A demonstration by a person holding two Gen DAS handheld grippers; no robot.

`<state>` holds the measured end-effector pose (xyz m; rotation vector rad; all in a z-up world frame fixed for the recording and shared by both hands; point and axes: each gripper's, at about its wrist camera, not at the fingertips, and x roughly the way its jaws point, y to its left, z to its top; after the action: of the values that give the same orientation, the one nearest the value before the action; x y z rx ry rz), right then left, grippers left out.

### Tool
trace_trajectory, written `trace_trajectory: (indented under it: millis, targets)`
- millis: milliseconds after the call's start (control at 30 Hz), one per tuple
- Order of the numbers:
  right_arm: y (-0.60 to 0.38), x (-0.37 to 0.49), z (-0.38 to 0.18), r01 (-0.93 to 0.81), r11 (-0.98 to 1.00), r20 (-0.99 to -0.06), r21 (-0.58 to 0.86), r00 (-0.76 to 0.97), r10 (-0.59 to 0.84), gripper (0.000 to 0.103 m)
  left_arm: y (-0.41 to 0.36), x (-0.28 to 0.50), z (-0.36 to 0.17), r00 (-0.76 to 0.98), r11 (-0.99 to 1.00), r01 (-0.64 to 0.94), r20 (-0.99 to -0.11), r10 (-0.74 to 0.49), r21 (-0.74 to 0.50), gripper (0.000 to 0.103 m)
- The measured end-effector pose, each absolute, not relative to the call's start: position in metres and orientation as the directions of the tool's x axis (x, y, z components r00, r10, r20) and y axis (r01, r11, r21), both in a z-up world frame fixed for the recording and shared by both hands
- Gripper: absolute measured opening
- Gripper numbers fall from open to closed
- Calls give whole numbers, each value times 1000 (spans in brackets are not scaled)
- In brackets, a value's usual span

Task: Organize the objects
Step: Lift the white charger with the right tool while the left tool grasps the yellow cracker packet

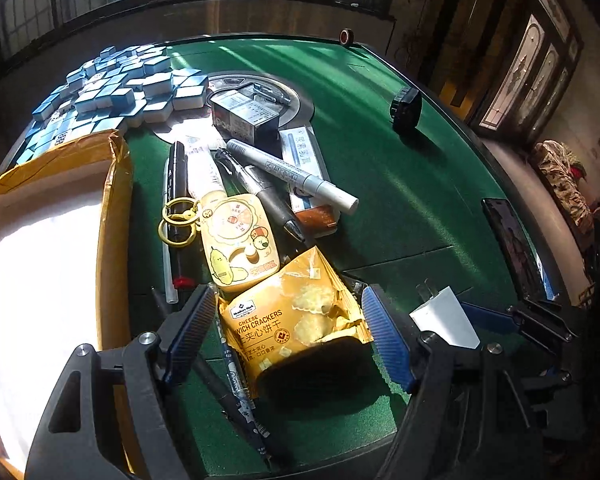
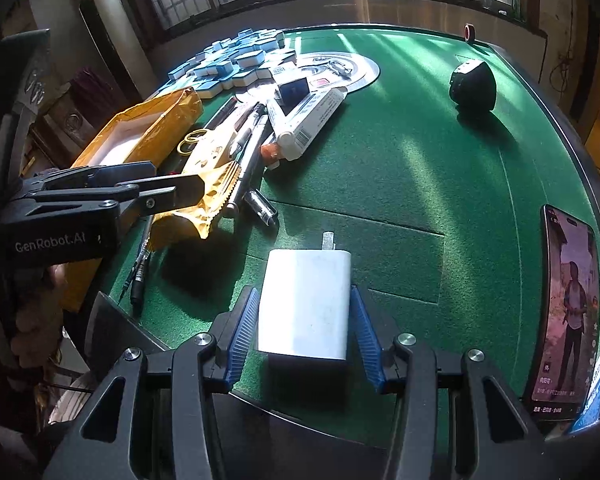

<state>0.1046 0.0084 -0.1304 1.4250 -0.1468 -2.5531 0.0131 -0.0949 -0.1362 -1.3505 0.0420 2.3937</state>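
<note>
1. The left claw (image 1: 288, 336) stands with its jaws wide apart, straddling the cheese cracker packet (image 1: 296, 316). The blue pads sit on either side of the packet, and neither appears to press on it.
2. The packet lies on the green tabletop (image 1: 400, 184) at the near end of a pile of pens and markers. Its long axis runs roughly along the line the left claw points, so the jaws would close across its width.
3. The cardboard box (image 1: 116, 184) sits open just left of the packet, likely the place for it.
4. The right claw (image 2: 304, 326) is clamped on the white charger plug (image 2: 306, 300). Its pads grip the two long sides, and the prongs point away from the claw.
5. The left hand is the nearer one to the packet and the box; the right hand already carries the plug.
</note>
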Motion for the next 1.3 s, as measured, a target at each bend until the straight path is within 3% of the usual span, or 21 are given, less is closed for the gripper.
trace_trajectory:
  millis: [133, 300, 567, 867, 1033, 1100, 1167, 1300]
  targets:
    - [10, 107, -131, 138, -971, -827, 197, -509, -240, 43, -99, 4, -148, -407, -917, -309, -836, 368, -253, 76]
    - [14, 107, -131, 153, -964, -820, 217, -508, -265, 43, -95, 23, -146, -308, -867, -388, -842, 442, -313, 76]
    - [15, 109, -131, 158, -963, -818, 220, -507, -270, 44, -83, 16, -137, -367, -881, -404, -838, 403, -247, 76]
    - [20, 114, -132, 166, -960, -818, 226, -503, -279, 44, -81, 30, -159, -266, -848, -424, -851, 453, -319, 76]
    - [16, 108, -135, 147, -967, -830, 209, -497, -255, 44, -79, 40, -158, -327, -885, -407, -868, 373, -226, 76]
    - [10, 105, -137, 137, -975, -844, 176, -488, -221, 44, -76, 40, -159, -346, -894, -397, -868, 356, -208, 68]
    - [6, 103, -139, 118, -982, -853, 150, -487, -188, 44, -75, 39, -160, -358, -906, -382, -875, 327, -183, 50]
    - [-1, 99, -140, 77, -992, -859, 95, -497, -121, 44, -76, 45, -160, -392, -923, -354, -872, 293, -151, 47]
